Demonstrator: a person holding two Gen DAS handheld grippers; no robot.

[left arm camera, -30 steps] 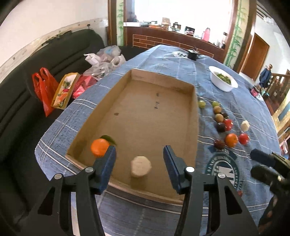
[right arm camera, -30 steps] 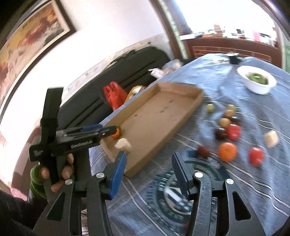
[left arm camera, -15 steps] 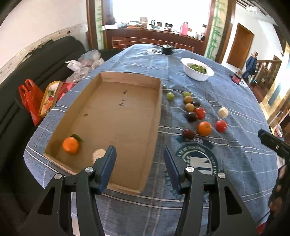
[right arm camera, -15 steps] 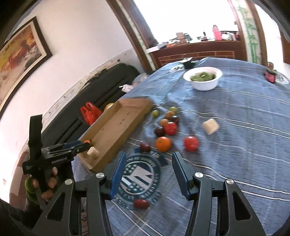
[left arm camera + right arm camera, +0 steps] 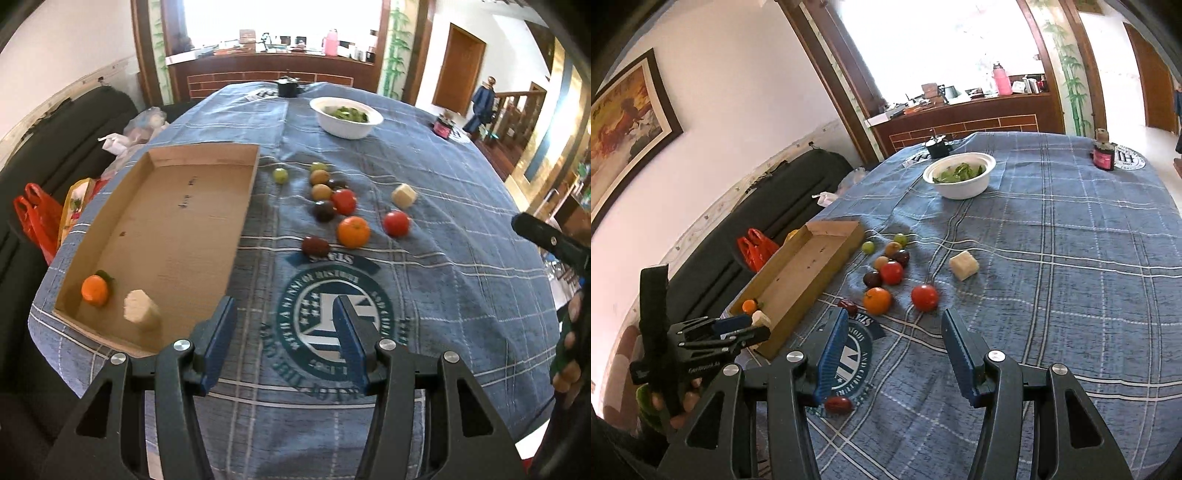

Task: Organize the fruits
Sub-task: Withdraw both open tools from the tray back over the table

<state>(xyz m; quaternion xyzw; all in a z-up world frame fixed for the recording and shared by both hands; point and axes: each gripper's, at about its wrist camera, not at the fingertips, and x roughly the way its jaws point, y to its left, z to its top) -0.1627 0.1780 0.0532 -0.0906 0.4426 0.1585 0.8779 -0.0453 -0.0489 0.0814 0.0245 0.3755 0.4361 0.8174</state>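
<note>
While both claws hang over tablecloth, I see left claw agape, empty; box ahead-left holds orange. Right claw agape, empty; loose fruit just ahead.

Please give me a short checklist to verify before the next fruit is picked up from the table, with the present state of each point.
1. Left gripper empty, jaws apart: ok.
2. Right gripper empty, jaws apart: ok.
3. Box has free floor; only an orange and a pale block lie at its near end: ok.
4. Loose fruit within sight on the cloth, such as the orange and tomato: ok.
5. Small dark red fruit lies close under the right gripper's left finger, risk of a knock: not ok.
6. Which fruit is soft or firm: cannot tell.
</note>
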